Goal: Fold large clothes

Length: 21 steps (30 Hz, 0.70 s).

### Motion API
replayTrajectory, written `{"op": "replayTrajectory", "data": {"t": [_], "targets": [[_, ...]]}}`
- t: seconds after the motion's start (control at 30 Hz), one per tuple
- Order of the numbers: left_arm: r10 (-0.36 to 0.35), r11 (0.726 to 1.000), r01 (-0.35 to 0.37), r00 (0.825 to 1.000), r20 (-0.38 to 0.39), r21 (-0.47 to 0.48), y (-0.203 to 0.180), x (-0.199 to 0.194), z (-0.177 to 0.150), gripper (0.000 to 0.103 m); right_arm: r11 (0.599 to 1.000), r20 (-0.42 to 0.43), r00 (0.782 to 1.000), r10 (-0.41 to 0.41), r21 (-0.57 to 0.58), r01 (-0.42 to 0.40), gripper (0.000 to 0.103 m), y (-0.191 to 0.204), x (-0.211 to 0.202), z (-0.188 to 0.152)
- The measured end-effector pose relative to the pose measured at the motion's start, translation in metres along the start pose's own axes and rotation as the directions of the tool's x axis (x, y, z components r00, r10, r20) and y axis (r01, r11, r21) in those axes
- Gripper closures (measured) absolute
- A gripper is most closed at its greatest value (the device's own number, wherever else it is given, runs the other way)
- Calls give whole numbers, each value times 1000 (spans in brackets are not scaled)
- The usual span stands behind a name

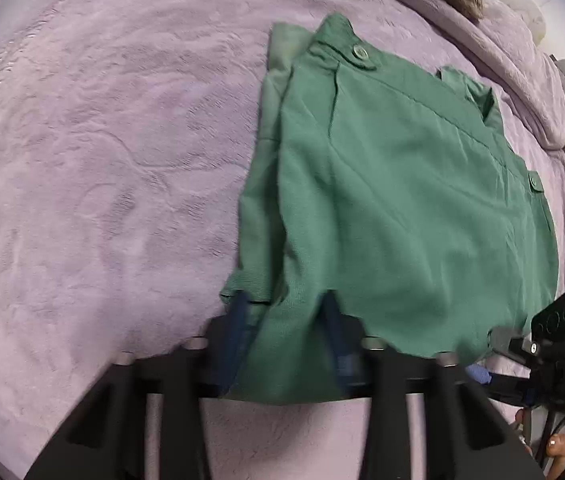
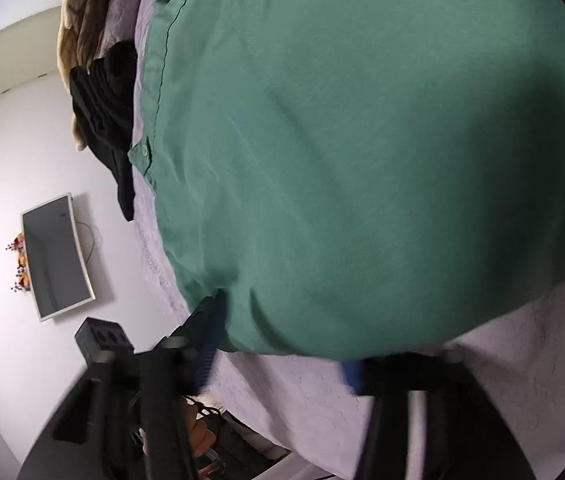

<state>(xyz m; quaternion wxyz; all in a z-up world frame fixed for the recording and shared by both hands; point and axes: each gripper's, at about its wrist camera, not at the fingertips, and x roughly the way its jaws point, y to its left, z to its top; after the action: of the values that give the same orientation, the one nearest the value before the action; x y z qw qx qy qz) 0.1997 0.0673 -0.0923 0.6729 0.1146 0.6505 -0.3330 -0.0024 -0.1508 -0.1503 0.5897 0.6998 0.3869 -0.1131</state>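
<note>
Both grippers, left (image 1: 286, 320) and right (image 2: 282, 344), pinch the green shirt's (image 1: 402, 200) near hem on the purple blanket (image 1: 102, 160); an uneven lift could undo the folded sleeve (image 1: 270, 120).

Black gripper (image 1: 286, 300) frames, blue fingers (image 1: 242, 312), silver bolts.

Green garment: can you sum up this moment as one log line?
item: green garment | surface: purple blanket | left gripper: near hem between fingers | right gripper: at near hem
</note>
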Motion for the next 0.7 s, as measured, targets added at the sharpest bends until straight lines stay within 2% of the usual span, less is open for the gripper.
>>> {"op": "replayTrajectory", "data": {"t": [0.13,0.2,0.27,0.37,0.5,0.57,0.63,0.7], "targets": [[-41,998,39,998,40,43,1,-13,-4,95,993,-2,998,-58,-103,57,87,11,-5,-8],[-30,998,27,999,44,58,11,-21,-16,95,990,-13,995,-96,-100,94,88,1,1,-13],[-10,999,10,1000,7,40,27,-14,-24,97,989,-28,991,-128,-75,125,88,-14,14,-14],[-20,1000,19,1000,-22,-17,46,1,-38,97,987,-38,990,-136,-91,132,88,-17,17,-15],[12,1000,-12,1000,-11,-23,47,-10,-42,97,968,-128,976,-176,-200,149,85,-3,3,-23],[45,999,-45,999,-6,-5,45,-21,-43,97,948,-101,975,-196,-276,162,85,5,-20,-26],[68,998,-68,997,19,10,42,-36,-45,97,924,-27,977,-211,-333,190,85,11,-53,-23],[71,997,-72,996,52,14,38,-52,-43,97,904,76,968,-239,-348,250,85,10,-86,-10]]}}
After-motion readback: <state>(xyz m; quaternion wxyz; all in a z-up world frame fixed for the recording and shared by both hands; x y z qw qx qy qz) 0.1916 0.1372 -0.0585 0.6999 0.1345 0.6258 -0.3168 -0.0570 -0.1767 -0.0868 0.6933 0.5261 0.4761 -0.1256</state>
